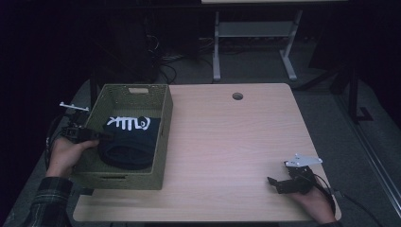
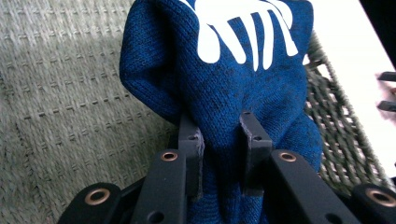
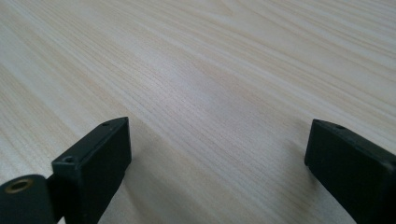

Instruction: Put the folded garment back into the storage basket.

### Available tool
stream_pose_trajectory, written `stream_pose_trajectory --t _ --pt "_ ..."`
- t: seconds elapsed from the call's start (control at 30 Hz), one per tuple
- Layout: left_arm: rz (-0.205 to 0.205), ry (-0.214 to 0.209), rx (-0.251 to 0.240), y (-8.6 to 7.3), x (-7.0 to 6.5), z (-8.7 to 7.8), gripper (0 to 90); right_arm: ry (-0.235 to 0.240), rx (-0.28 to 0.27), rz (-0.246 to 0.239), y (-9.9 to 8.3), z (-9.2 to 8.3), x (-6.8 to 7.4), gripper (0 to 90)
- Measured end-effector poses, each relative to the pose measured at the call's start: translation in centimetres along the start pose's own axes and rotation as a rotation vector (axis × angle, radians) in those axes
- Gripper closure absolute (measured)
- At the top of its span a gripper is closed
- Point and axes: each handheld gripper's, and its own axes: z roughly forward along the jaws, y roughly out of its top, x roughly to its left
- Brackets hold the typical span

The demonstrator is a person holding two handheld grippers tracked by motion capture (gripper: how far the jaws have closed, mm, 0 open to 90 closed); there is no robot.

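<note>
A dark blue knitted garment (image 1: 128,138) with a white print lies inside the olive woven basket (image 1: 161,142) at the table's left side. My left gripper (image 1: 101,135) reaches over the basket's left wall and is shut on a fold of the blue knit (image 2: 224,93); in the left gripper view the cloth bunches between the two jaws, midway at the left gripper (image 2: 219,135). My right gripper (image 1: 274,182) rests low at the table's front right, held by a hand, its jaws wide apart over bare wood with nothing between them, as the right gripper (image 3: 219,140) view shows.
The wooden table (image 1: 227,137) has a round cable hole (image 1: 237,96) near its far edge. Beyond it stand the white legs of another desk (image 1: 216,52) and loose cables on a dark floor. The basket's woven floor (image 2: 60,93) spreads left of the garment.
</note>
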Motion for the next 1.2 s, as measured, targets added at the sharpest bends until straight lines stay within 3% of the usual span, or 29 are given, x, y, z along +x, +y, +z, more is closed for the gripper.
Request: stream_pose_trajectory --t 0.17,0.5,0.73,0.87,0.97,1.07,1.2 --pt "-0.003 0.03 0.032 0.1 0.3 1.0 74.6 0.0 0.0 0.0 0.0 0.0 0.0 6.8" --pt "0.03 0.177 0.088 0.3 0.5 2.9 71.5 0.0 0.0 -0.001 0.0 0.0 0.0 6.8" --pt "0.043 0.265 0.062 0.3 0.6 2.1 51.4 0.0 0.0 0.0 0.0 0.0 0.0 6.8" --pt "0.052 0.283 0.04 0.4 0.3 1.2 46.3 0.0 0.001 0.0 0.0 0.0 0.0 6.8" --pt "0.061 0.283 0.028 0.4 0.0 0.7 34.9 0.0 0.0 -0.001 0.0 0.0 0.0 6.8" --pt "0.086 0.282 0.003 0.3 -0.4 0.5 24.5 0.0 0.0 0.0 0.0 0.0 0.0 6.8" --pt "0.12 0.272 -0.033 0.3 -1.0 0.5 17.8 0.0 0.0 0.0 0.0 0.0 0.0 6.8"
